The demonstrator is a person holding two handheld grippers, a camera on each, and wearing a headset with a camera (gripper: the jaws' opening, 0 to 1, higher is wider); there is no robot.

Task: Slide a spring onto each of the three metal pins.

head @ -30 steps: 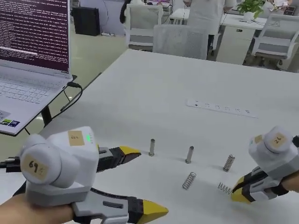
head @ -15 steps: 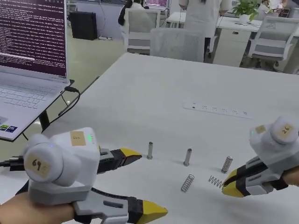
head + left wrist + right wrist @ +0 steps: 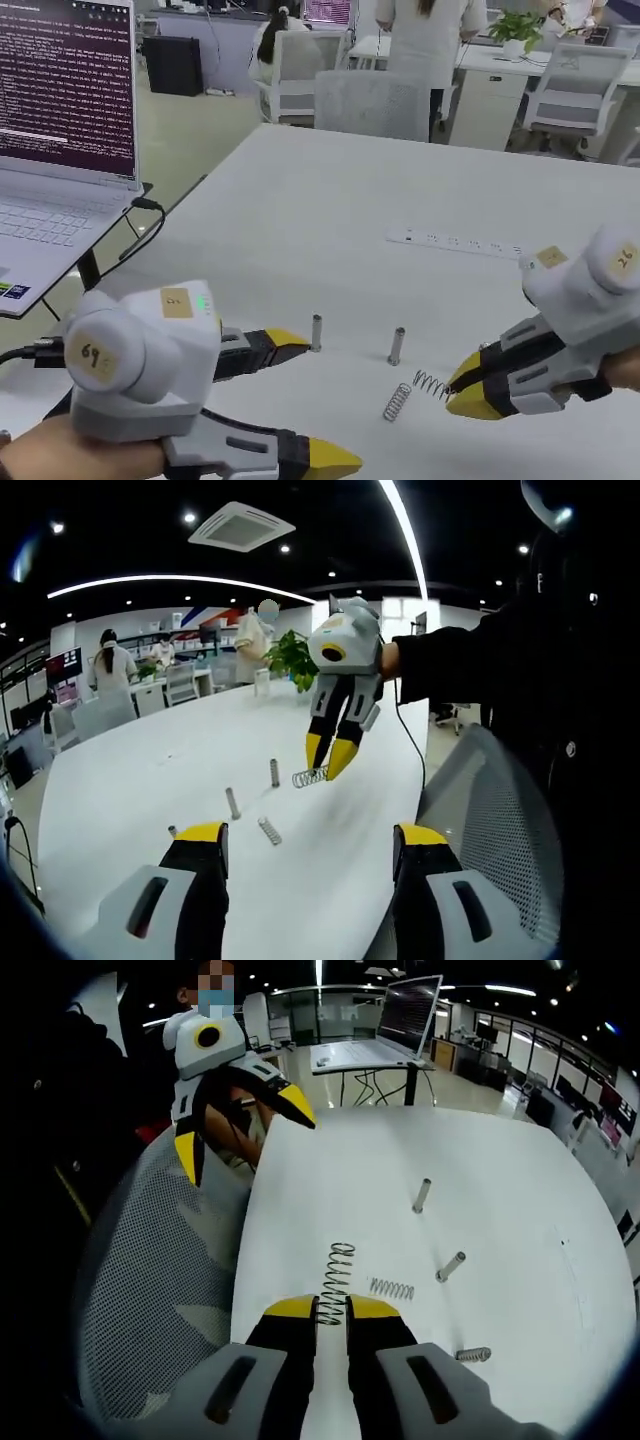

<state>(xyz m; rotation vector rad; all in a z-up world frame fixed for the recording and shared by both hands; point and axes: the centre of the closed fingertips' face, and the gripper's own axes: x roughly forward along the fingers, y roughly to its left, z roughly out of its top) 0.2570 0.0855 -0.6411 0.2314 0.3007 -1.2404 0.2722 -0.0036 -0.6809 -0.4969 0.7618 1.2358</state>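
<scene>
My right gripper (image 3: pixel 462 388) is shut on one end of a spring (image 3: pixel 430 383), held just above the white table (image 3: pixel 330 220) right of the middle pin (image 3: pixel 396 345). A bare pin (image 3: pixel 316 333) stands further left. One loose spring (image 3: pixel 397 401) lies in front of the pins. In the right gripper view the held spring (image 3: pixel 335 1280) sticks out past the shut gripper (image 3: pixel 332 1310), and a third pin (image 3: pixel 472 1354) carries a spring. My left gripper (image 3: pixel 305 400) hovers open at the near left, nothing between its fingers (image 3: pixel 205 832).
An open laptop (image 3: pixel 60 120) sits on a stand at the left with a black cable (image 3: pixel 150 215) trailing down. A white power strip (image 3: pixel 455 242) lies behind the pins. Office chairs (image 3: pixel 370 100) and people stand beyond the table's far edge.
My right gripper has picked the spring up off the table and carried it left, toward the middle pin. The left gripper has stayed open in place.
</scene>
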